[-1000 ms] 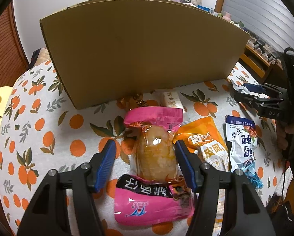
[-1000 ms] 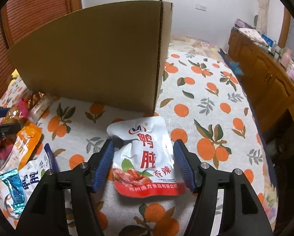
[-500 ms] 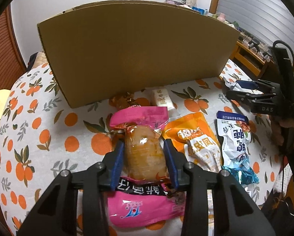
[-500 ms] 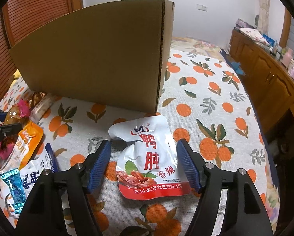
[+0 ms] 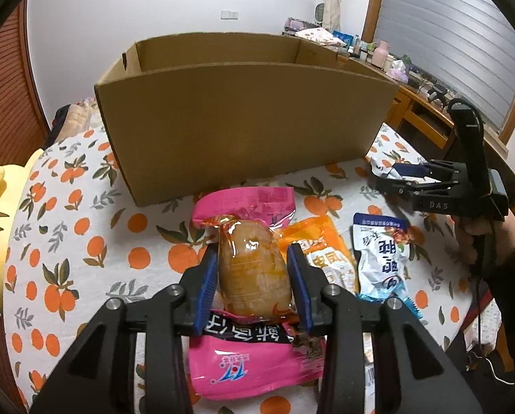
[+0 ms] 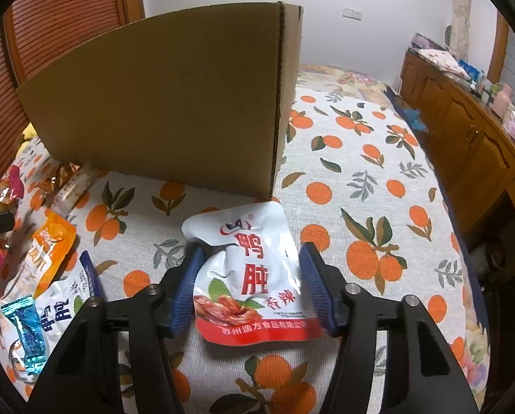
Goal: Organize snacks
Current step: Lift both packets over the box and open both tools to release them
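Both claws work in front of the cardboard box (image 5: 243, 117) on the orange-print tablecloth (image 6: 360, 179). Left gripper (image 5: 254, 283) is clamped on the pink packet (image 5: 254, 265) – raised over the cloth beside the orange packet (image 5: 326, 252). Right gripper (image 6: 250, 286) is spread wide around the white pouch (image 6: 247, 272), lying flat near the box corner – neither of its 2 pads (image 6: 314, 286) touches it.

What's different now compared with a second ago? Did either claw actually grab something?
The left gripper closed its fingers on the pink-wrapped snack and lifted it: the cardboard box now shows its open top. The right gripper narrowed slightly around the white pouch, yet its right finger remains apart from it. The box, the orange packet and the tablecloth stayed put.
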`<state>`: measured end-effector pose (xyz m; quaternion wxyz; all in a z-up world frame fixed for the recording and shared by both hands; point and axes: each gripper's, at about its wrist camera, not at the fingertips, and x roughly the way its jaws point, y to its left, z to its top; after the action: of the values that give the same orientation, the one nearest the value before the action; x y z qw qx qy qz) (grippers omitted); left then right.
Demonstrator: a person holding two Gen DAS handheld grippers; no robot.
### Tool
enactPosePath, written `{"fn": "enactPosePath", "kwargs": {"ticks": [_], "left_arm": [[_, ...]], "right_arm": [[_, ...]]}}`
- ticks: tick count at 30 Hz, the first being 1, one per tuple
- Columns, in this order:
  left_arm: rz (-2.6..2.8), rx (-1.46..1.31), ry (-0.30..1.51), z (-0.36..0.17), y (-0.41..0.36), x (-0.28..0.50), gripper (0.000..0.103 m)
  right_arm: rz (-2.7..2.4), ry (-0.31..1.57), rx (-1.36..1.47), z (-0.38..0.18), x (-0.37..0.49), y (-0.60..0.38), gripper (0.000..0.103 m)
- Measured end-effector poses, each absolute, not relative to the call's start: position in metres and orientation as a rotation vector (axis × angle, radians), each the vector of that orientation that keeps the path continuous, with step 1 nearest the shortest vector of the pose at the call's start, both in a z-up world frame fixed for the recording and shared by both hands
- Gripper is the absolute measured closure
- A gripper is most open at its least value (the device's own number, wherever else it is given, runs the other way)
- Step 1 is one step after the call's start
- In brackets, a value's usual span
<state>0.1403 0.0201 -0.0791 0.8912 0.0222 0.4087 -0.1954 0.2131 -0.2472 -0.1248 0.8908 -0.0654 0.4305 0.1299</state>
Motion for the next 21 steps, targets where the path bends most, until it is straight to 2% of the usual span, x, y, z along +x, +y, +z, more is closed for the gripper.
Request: {"fn": "enactPosePath", "kwargs": {"ticks": [4, 5, 6, 21], "left_arm": [[-0.412, 0.053, 0.837, -0.075, 0.017, 0.14, 0.065], [-0.413, 0.053, 0.835, -0.074, 0.016, 0.139, 0.065], [-0.415, 0.054, 0.834, -0.074, 0.014, 0.139, 0.065], [-0.412, 0.058, 0.842, -0.078, 0.009, 0.137, 0.065]], "right_arm": [[0.279, 0.897, -0.145, -0.121, 0.21, -0.248, 0.05], [0.286, 0.892, -0.145, -0.119, 0.209, -0.248, 0.057], [0.293, 0.892, -0.136, -0.118, 0.208, -0.249, 0.071], [0.331, 0.86, -0.096, -0.106, 0.194, -0.253, 0.076]]}}
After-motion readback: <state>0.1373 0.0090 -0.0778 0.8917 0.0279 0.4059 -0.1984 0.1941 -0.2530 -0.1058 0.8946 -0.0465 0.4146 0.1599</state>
